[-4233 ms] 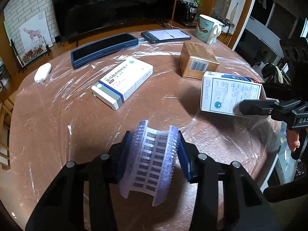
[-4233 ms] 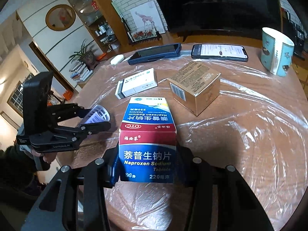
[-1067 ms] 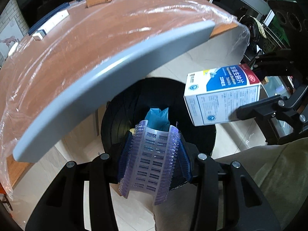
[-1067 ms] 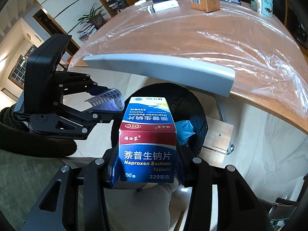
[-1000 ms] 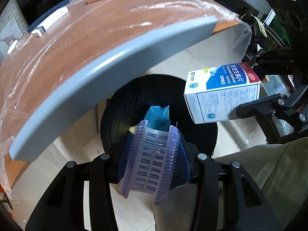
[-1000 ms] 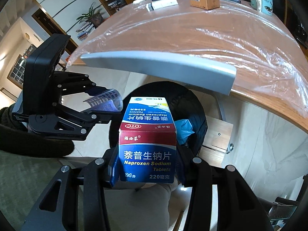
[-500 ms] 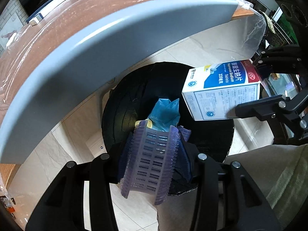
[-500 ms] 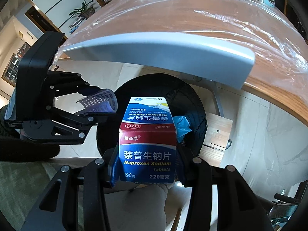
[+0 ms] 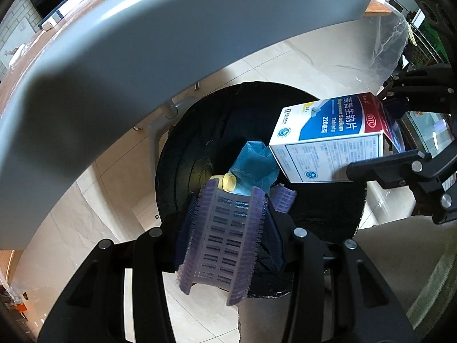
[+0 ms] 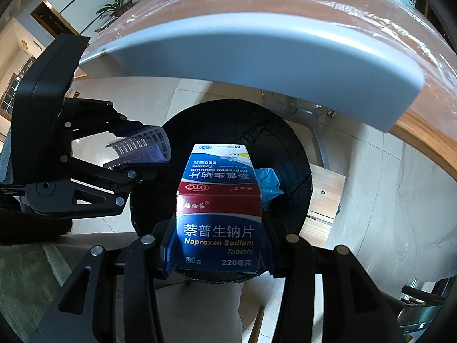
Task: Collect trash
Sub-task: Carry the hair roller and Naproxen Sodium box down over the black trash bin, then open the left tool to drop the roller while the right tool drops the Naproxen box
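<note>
Round black-lined trash bin (image 9: 200, 154) sits on the floor below the tabletop (image 10: 285, 3) edge. Right hand-held gripper (image 10: 218, 245) pinches the blue, red and white cardboard tablet box (image 10: 218, 200), printed "Naproxen Sodium Tablets", "OTC", over it: light, stiff, crushable, best held across its flat faces. Left hand-held gripper (image 9: 225, 228) clamps the purple slotted plastic hair roller (image 9: 225, 228) over the bin too: feather-light, springy, bristles grippy.

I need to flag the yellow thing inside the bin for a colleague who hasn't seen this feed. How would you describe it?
Start at the round black bin on the tiled floor below the table edge. Inside lies a crumpled blue plastic bag; against its left side sits a small pale yellow cap-like piece, just above the purple hair roller held by the left gripper. It is the only yellow item there.
</note>
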The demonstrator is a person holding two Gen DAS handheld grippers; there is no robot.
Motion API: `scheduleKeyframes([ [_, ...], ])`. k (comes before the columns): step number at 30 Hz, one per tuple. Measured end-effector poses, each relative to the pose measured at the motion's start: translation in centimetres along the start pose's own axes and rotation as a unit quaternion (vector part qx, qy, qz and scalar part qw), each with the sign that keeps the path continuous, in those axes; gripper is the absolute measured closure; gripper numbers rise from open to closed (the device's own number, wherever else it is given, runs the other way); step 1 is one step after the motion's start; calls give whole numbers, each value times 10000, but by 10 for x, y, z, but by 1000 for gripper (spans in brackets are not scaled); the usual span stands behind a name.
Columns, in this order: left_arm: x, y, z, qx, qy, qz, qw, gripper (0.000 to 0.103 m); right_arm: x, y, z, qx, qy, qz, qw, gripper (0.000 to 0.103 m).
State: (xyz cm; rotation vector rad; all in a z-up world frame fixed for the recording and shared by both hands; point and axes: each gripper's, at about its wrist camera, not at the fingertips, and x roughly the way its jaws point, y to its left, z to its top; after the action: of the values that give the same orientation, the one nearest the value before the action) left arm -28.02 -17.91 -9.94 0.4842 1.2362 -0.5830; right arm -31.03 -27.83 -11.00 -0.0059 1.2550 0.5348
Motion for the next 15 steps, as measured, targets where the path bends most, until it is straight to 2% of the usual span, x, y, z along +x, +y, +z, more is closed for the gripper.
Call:
scheduleKeyframes([
  [13, 6, -6, 2, 77, 90, 98, 9999, 56, 11, 2, 2, -46, 177, -68, 9998, 58],
  [14, 5, -4, 2, 88, 29, 71, 9999, 55, 10, 3, 1, -70, 168, 15, 9998, 57],
  [15, 3, -3, 2, 92, -18, 61, 9999, 52, 8, 4, -1, -81, 146, 5, 9999, 51],
])
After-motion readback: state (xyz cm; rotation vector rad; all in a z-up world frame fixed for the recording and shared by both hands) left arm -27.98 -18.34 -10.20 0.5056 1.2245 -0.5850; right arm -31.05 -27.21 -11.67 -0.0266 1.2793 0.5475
